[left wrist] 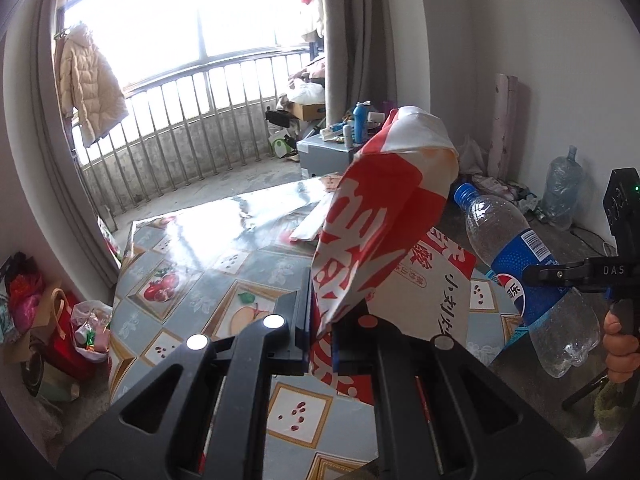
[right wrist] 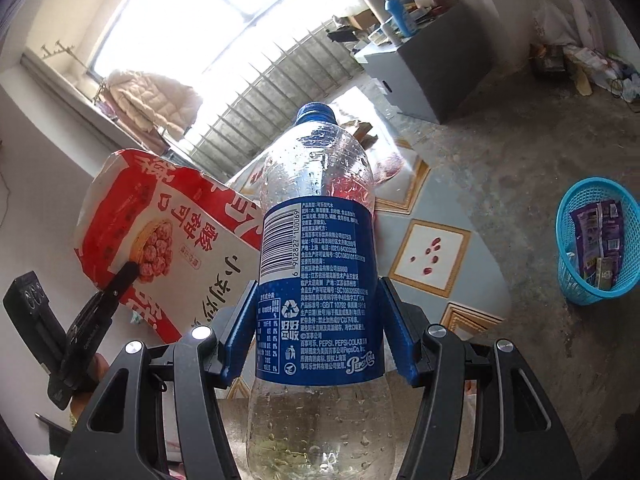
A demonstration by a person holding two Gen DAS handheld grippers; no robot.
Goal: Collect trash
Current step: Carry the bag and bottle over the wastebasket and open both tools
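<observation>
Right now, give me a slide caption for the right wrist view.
Right gripper clamps an empty Pepsi bottle; blue basket waits on the floor.

Trash held above the surface

A clear, empty Pepsi bottle with blue cap and blue label (droplets inside) is clamped at its label, cap pointing away. Beside it, a crumpled red-and-white snack bag with Chinese print hangs lifted, pinched at one edge.
</observation>
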